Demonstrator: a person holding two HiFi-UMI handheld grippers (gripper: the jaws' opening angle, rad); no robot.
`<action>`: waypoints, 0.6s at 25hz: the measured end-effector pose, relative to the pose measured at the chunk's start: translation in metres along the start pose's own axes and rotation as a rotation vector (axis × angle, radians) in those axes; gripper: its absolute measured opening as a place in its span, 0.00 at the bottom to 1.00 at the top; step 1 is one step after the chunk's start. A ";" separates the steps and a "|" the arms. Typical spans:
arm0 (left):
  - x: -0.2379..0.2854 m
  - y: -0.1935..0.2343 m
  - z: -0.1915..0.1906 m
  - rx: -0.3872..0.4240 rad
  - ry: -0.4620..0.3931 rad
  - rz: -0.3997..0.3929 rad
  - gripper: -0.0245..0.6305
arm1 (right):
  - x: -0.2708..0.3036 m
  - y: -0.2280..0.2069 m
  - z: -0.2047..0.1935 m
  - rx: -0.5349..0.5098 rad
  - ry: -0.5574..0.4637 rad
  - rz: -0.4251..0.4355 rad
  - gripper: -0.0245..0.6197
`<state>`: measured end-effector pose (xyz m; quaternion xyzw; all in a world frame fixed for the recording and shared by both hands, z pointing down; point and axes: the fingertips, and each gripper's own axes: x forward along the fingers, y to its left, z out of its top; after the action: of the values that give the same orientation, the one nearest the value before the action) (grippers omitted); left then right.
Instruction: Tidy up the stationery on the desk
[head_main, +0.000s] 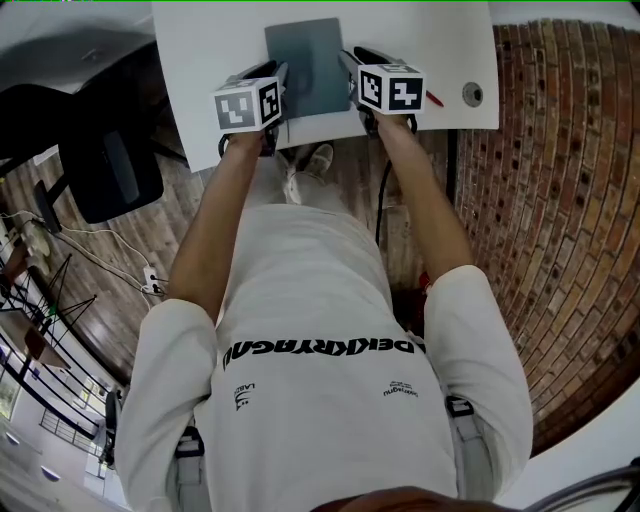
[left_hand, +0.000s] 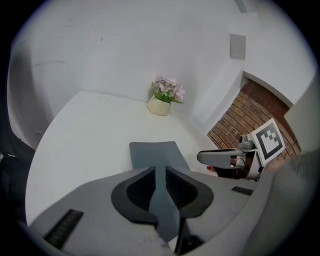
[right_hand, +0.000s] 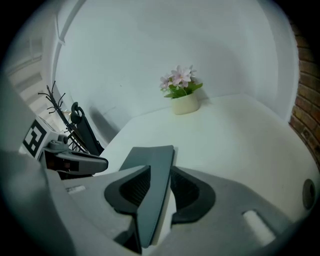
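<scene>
A thin dark grey notebook lies lengthwise over the near part of the white desk, held from both sides. My left gripper is shut on its left near corner, and the cover runs between the pads of that gripper. My right gripper is shut on the right edge. In the right gripper view the notebook stands tilted between the jaws of that gripper. I cannot tell whether the notebook's far edge touches the desk.
A small white pot of pink flowers stands at the desk's far edge by the wall. A red pen and a round cable hole are at the desk's right. A black chair stands at the left. Brickwork runs along the right.
</scene>
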<state>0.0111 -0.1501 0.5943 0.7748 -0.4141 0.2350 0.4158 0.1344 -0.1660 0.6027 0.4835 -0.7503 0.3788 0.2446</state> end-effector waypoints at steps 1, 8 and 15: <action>-0.005 -0.003 0.003 0.013 -0.012 0.003 0.12 | -0.005 -0.001 0.002 0.000 -0.009 -0.002 0.22; -0.040 -0.038 0.018 0.093 -0.130 -0.047 0.04 | -0.040 -0.011 0.017 -0.032 -0.071 -0.001 0.22; -0.072 -0.073 0.027 0.183 -0.268 -0.097 0.04 | -0.071 -0.031 0.021 -0.167 -0.093 -0.055 0.22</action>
<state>0.0331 -0.1181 0.4959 0.8529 -0.4050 0.1458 0.2955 0.1916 -0.1521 0.5487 0.4989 -0.7763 0.2849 0.2592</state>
